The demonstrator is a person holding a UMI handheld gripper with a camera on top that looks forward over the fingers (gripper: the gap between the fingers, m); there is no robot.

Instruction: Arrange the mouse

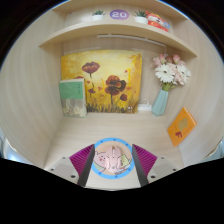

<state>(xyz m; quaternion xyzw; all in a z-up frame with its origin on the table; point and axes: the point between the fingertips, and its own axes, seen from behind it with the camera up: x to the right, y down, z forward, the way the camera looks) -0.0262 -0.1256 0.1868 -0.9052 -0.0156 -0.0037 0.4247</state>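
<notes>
your gripper [112, 160] has its two fingers spread, the magenta pads [79, 160] angled outward at either side, and between them sits a round, pale-blue-rimmed thing with a pink and white pattern on top [112, 160]; it could be the mouse, but you cannot tell for sure, since its near part is cut off by the lower rim of the view. whether the pads touch it is also hard to say: a thin gap seems to show on each side, so read it as standing between the fingers rather than pinched. it rests at the near edge of the desk [130, 128], a light wooden surface. at the desk's back edge a painting of red flowers on yellow [102, 82] leans against the wall, with a green book [73, 97] upright at its left end. toward the back right a blue vase [161, 101] holds pale flowers [170, 70], and an orange card [181, 125] stands tilted near the right edge. above, a shelf [115, 30] carries a small round clock [119, 14] and some small items too blurred to name.
</notes>
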